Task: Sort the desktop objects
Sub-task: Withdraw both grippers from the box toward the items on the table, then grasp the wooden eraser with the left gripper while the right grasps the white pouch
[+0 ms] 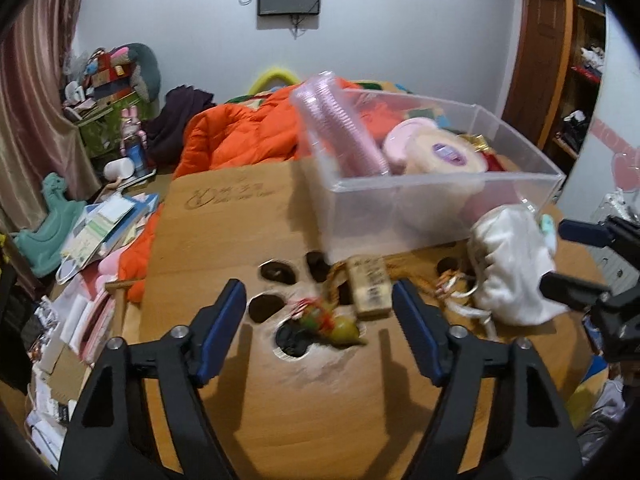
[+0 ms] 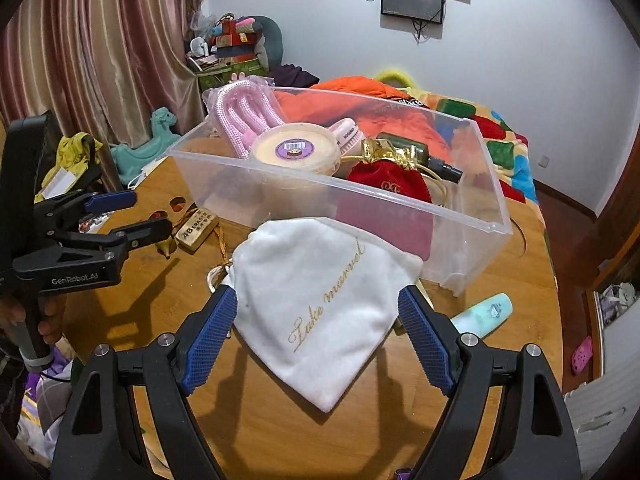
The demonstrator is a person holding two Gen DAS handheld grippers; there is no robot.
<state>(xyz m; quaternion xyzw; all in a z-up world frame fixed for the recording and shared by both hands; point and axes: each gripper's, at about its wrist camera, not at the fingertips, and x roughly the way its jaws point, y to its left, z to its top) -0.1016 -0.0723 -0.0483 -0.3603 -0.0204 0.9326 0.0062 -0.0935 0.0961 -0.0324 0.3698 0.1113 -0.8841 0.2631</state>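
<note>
**White drawstring pouch between the right jaws, small trinkets ahead of the left**

The white drawstring pouch point(image 2: 320, 300) lies flat on the round wooden table point(image 2: 280, 432), just in front of the clear plastic bin point(image 2: 472, 204) and touching or nearly touching its near wall. Its long axis runs from the gathered cord end at the far left to a pointed corner close to the camera, diagonal across the right gripper point(image 2: 316, 344). That gripper is spread wide and grips nothing: its blue pads stand on either side of the pouch's broad middle, and whether they touch the fabric I cannot tell. It tilts down toward the table, so in my judgement it is the nearer hand for the pouch, and closing where it stands would pinch the cloth across its width.

The bin already holds a pink stack of cups, a round cream tin, a red velvet pouch and a dark bottle. A pale mint tube point(image 2: 484, 314) lies on the table to the right of the pouch, near the bin's corner.

The left gripper point(image 1: 320, 320) is also apart and empty, angled down at the table. Straight ahead between its jaws lie a small wooden block with printed characters point(image 1: 370, 284), its long axis pointing away from the camera, and just before it a small green-and-red charm point(image 1: 332, 326), blurred. Neither is touched by the pads.
</note>
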